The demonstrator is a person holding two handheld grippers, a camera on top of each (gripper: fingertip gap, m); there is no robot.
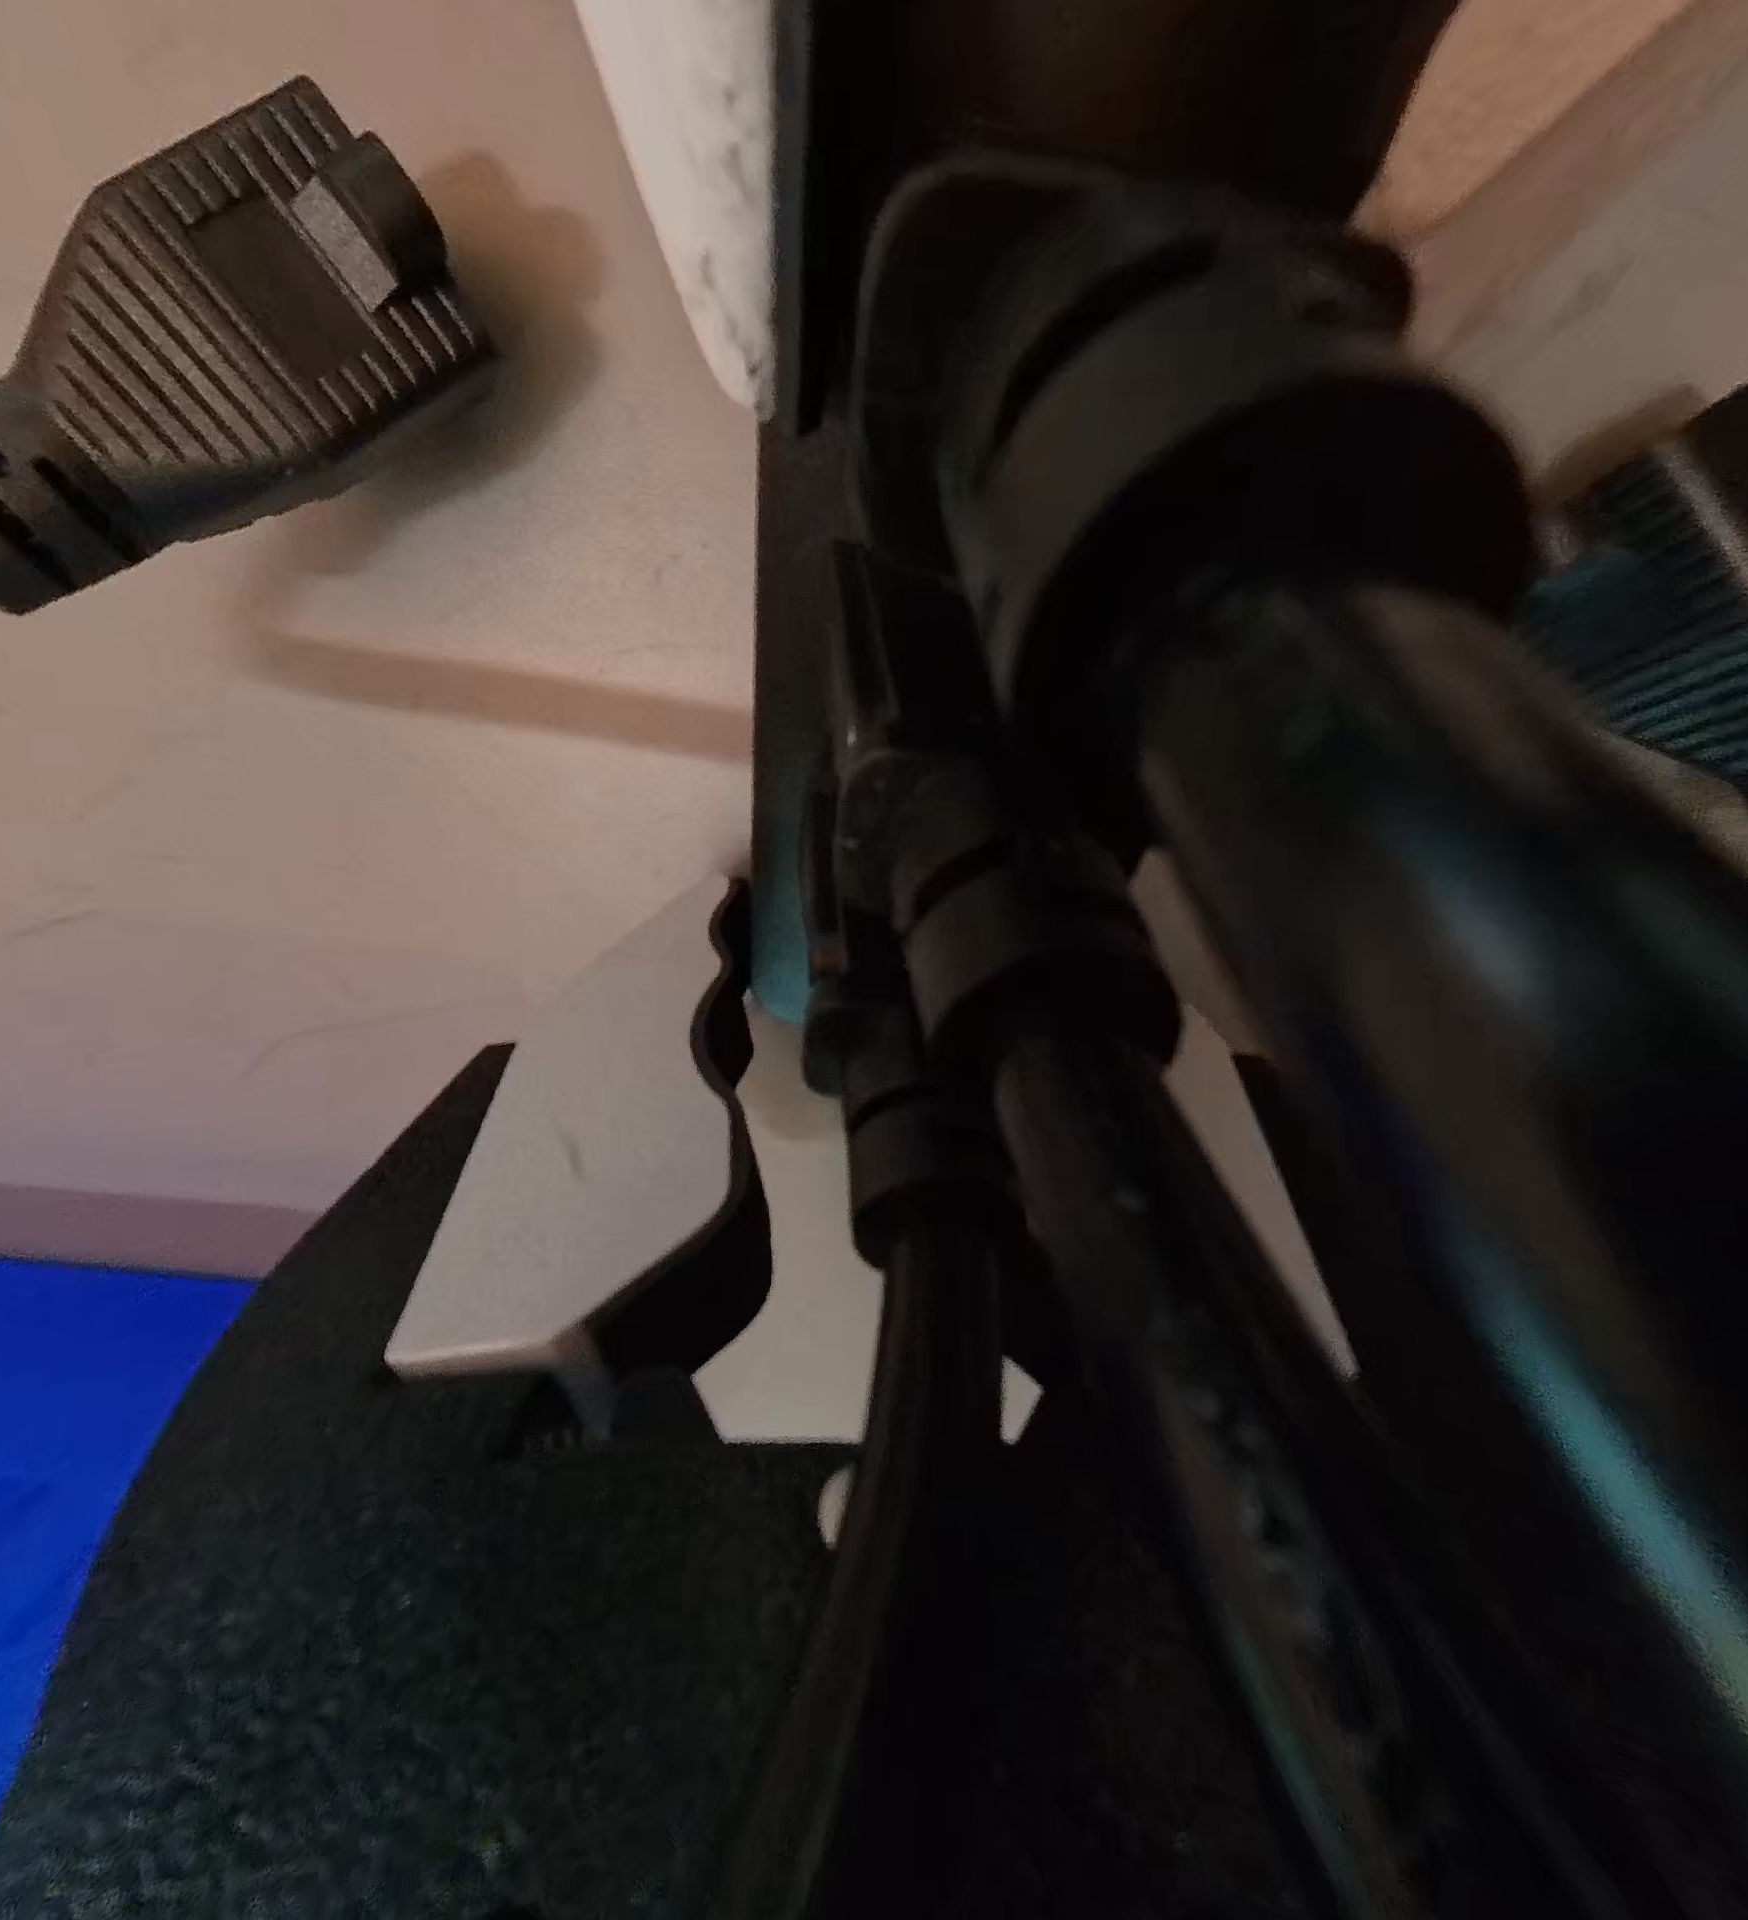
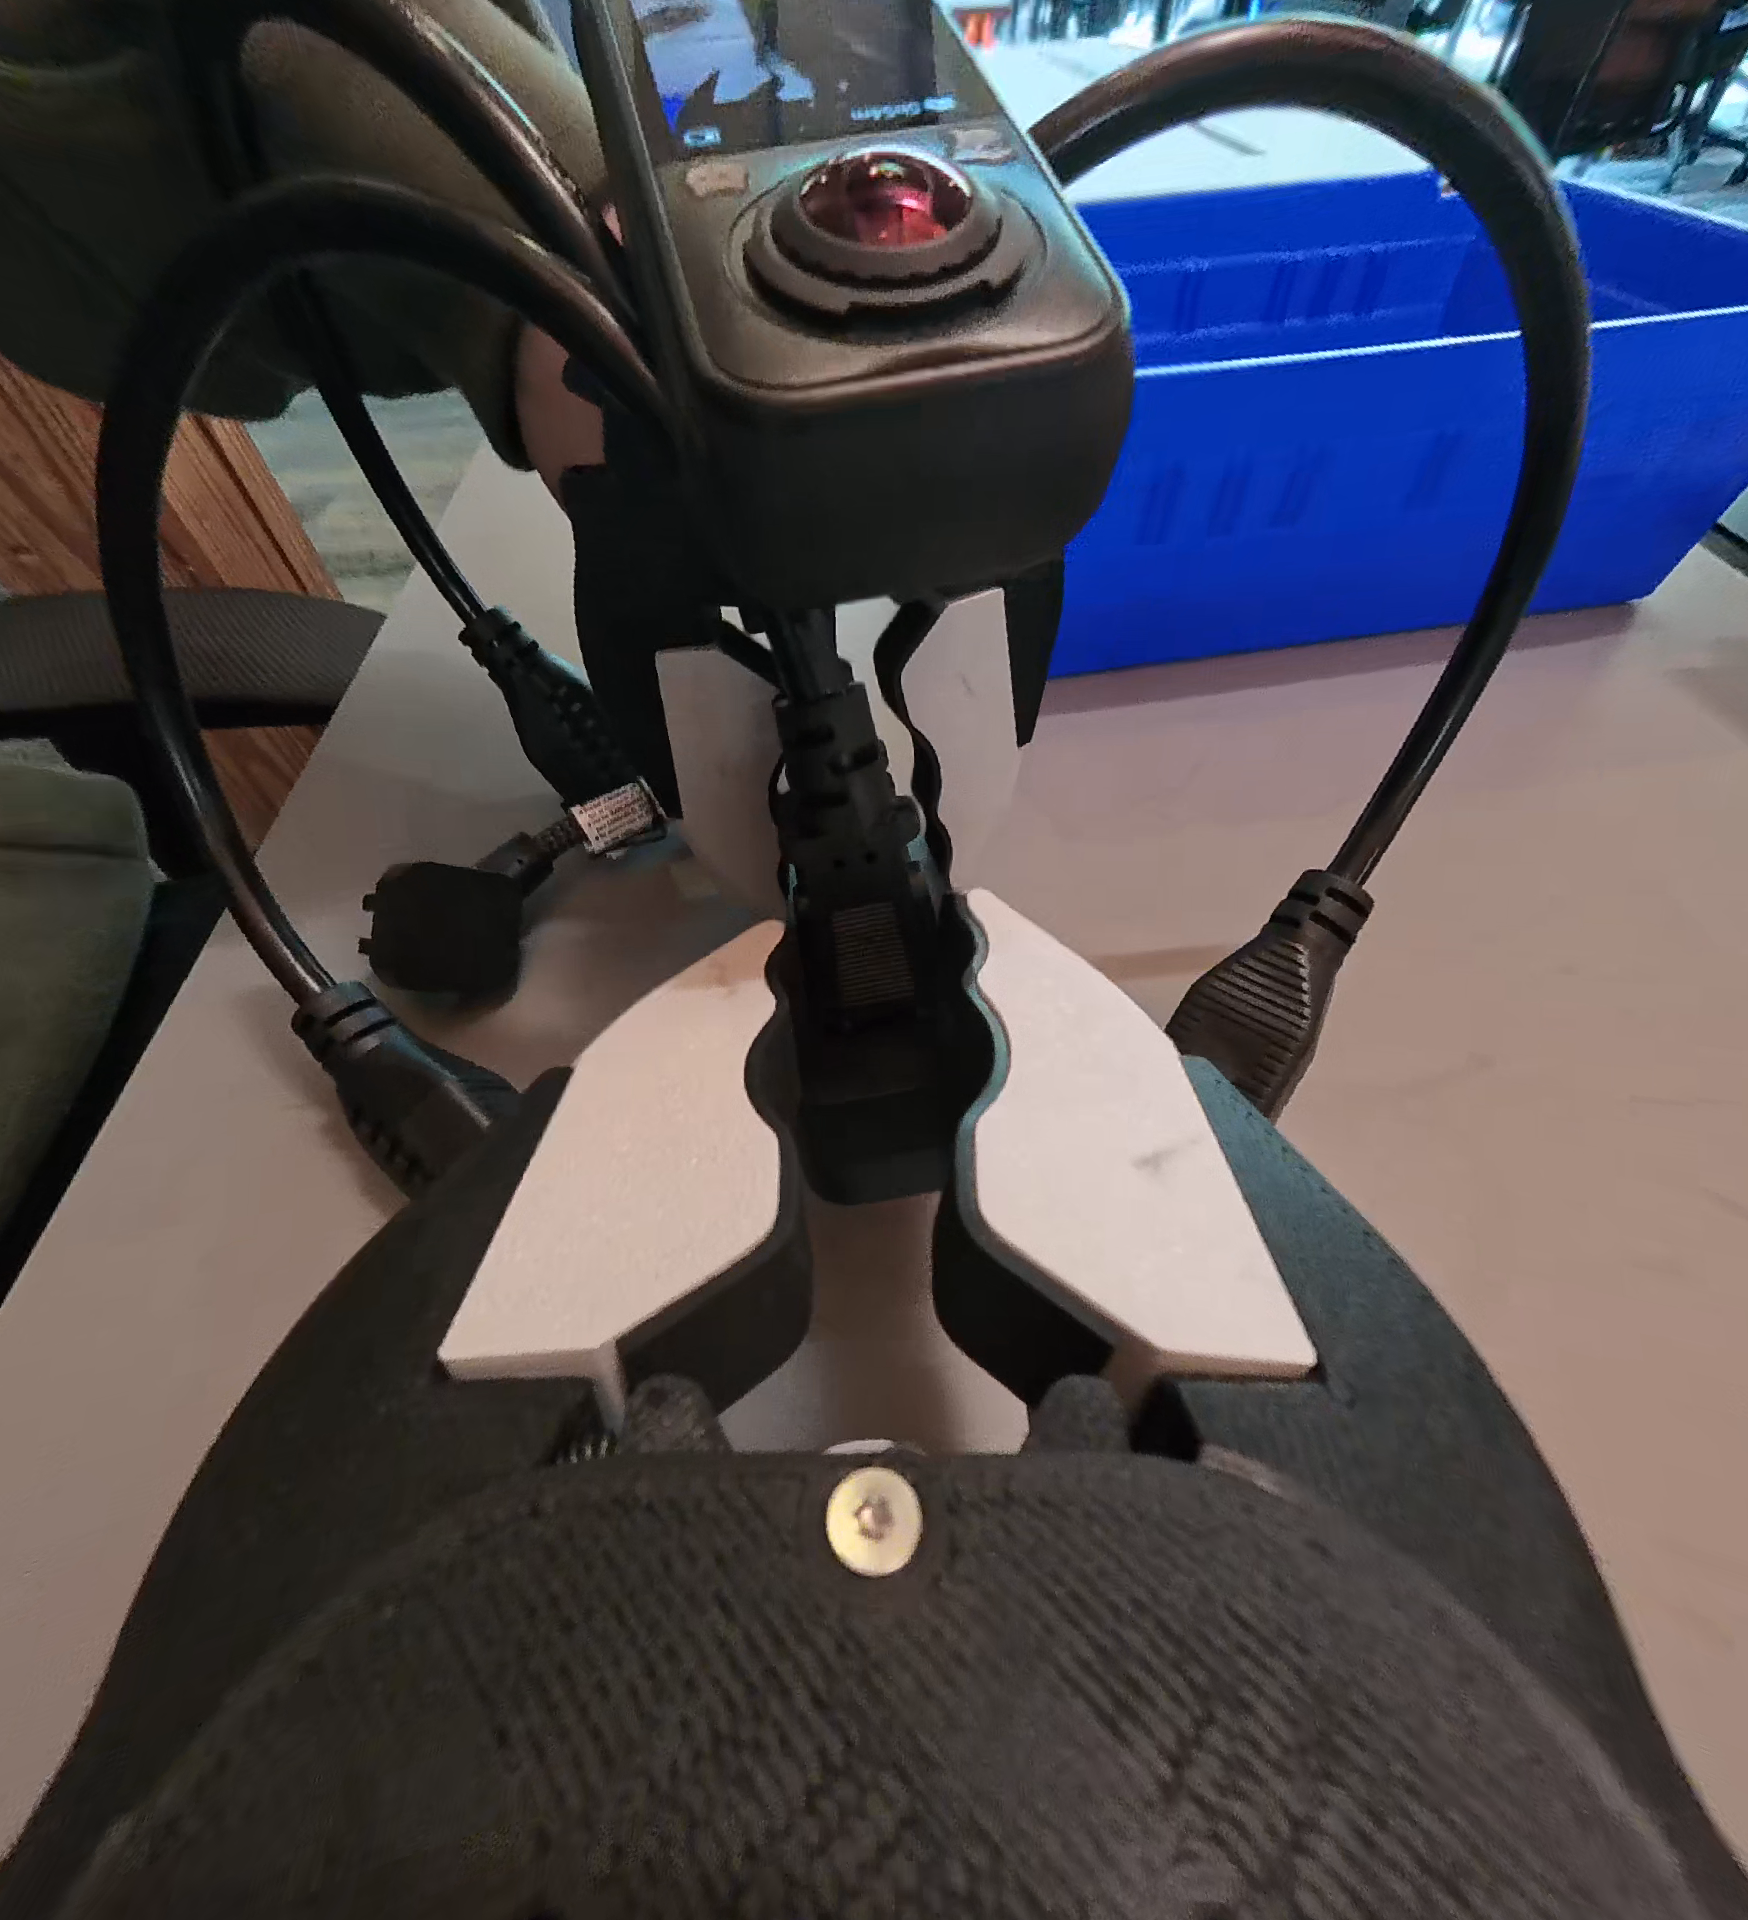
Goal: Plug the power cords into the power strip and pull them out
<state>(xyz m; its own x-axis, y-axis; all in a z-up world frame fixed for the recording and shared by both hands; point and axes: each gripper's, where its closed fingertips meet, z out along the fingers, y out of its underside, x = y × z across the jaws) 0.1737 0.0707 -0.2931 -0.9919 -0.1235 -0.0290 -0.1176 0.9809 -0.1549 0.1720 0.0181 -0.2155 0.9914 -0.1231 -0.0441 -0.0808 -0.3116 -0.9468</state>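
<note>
In the right wrist view my right gripper (image 2: pixel 875 935) is shut on a black ribbed plug (image 2: pixel 870 1039) just above the pale table (image 2: pixel 1472 1143). My left gripper (image 2: pixel 828 769) faces it from the far side and is closed around the same power cord (image 2: pixel 828 717) at its strain relief. In the left wrist view my left gripper (image 1: pixel 911 935) shows one white finger (image 1: pixel 589 1195). The blurred black cord (image 1: pixel 1057 1039) hides the other. A second ribbed plug (image 1: pixel 246 343) lies on the table at upper left. No power strip is clearly in view.
Two black cords arch over the grippers and end in plugs on the table at right (image 2: pixel 1254 997) and left (image 2: pixel 402 1101). A flat black plug (image 2: pixel 444 925) lies behind. A blue bin (image 2: pixel 1421 416) stands at back right. The table edge and a chair (image 2: pixel 122 644) are at left. My hands' fingertips stand some 9 cm from each other.
</note>
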